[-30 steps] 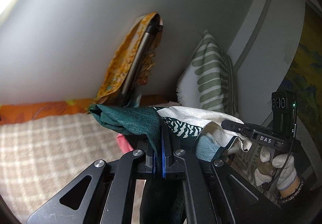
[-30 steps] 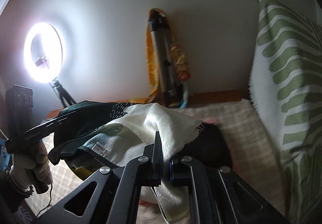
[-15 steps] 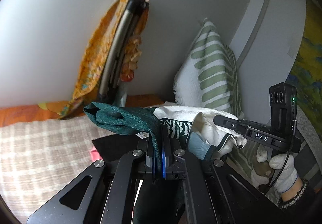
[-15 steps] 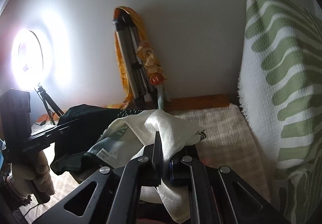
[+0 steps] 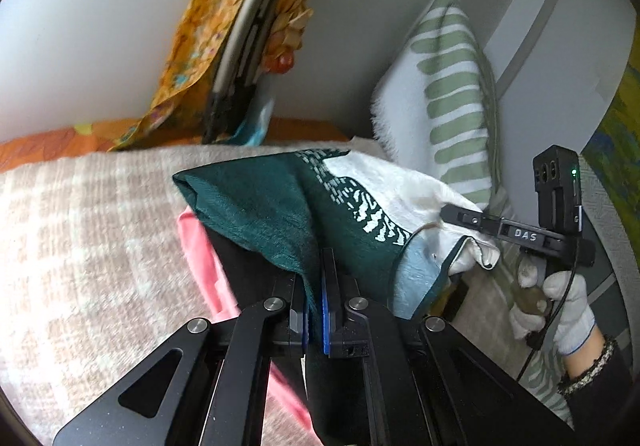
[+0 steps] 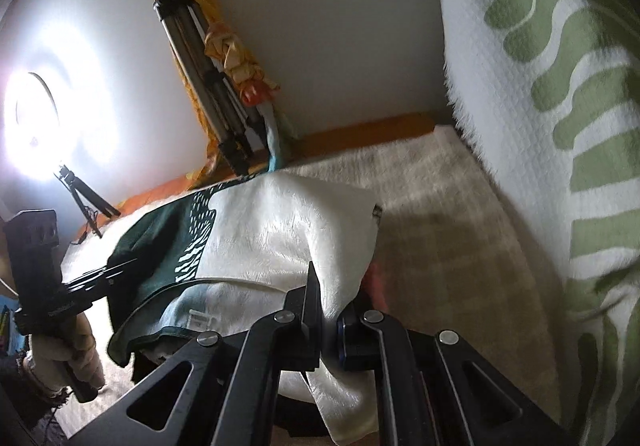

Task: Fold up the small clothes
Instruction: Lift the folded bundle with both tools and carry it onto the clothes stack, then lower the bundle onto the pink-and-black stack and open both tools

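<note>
A small garment, dark green (image 5: 256,213) on one half and cream white (image 6: 280,230) on the other, hangs folded between my two grippers above the bed. My left gripper (image 5: 315,286) is shut on its green side. My right gripper (image 6: 329,310) is shut on its cream side; it also shows in the left wrist view (image 5: 460,217), held by a gloved hand. A pink cloth (image 5: 196,246) and a black cloth (image 5: 244,270) lie on the bed under the garment.
A beige checked blanket (image 5: 80,246) covers the bed. A white pillow with green stripes (image 6: 560,85) stands at the right. A folded tripod wrapped in orange cloth (image 6: 208,61) leans on the wall. A bright ring light (image 6: 32,113) stands at the left.
Both grippers have tilted downward and lowered the garment toward the bed, over the pink and black cloths. Both grips have stayed shut.
</note>
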Motion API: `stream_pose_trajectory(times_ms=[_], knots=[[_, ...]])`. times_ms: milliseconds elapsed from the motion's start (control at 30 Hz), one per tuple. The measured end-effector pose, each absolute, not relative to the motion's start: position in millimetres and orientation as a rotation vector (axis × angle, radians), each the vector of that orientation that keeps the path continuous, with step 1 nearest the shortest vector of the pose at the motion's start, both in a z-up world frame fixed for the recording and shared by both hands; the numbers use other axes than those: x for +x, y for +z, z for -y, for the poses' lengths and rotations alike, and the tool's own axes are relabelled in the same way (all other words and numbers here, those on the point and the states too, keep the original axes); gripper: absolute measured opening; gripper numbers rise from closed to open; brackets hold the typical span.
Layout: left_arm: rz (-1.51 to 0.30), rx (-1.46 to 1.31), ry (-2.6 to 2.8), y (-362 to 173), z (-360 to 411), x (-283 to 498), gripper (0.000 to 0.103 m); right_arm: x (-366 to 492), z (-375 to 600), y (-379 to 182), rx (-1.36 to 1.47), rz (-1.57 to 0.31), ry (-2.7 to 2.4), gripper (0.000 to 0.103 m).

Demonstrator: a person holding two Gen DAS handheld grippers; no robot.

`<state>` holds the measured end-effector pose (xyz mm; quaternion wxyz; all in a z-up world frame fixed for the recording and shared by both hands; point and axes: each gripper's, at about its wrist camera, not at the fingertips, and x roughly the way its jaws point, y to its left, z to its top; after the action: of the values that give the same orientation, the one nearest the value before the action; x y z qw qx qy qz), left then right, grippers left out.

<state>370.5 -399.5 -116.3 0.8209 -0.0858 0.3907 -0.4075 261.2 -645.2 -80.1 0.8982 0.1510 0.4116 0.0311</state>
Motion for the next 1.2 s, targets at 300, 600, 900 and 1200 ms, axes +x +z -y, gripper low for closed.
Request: stream_pose_trajectory(times_ms=[300,600,900,1200], knots=[[-0.936,-0.217,-0.802,-131,379,378,0.013,251,642,-98,0.398,-0.948,0.106,0.038],[-0.846,-0.142,-0.78,-113,370,358,0.014,222,637,-76,0.319,-0.848,-0.029,0.038],[-0.803,-0.068,-0.823,-94,380,331,0.023,217,595,-53,0.229,-0.805,0.003,0.037],[-0.764,-0.052,-0.806,-69,354,305,0.041,199,566,-28,0.221,-0.771,0.014,0.055]])
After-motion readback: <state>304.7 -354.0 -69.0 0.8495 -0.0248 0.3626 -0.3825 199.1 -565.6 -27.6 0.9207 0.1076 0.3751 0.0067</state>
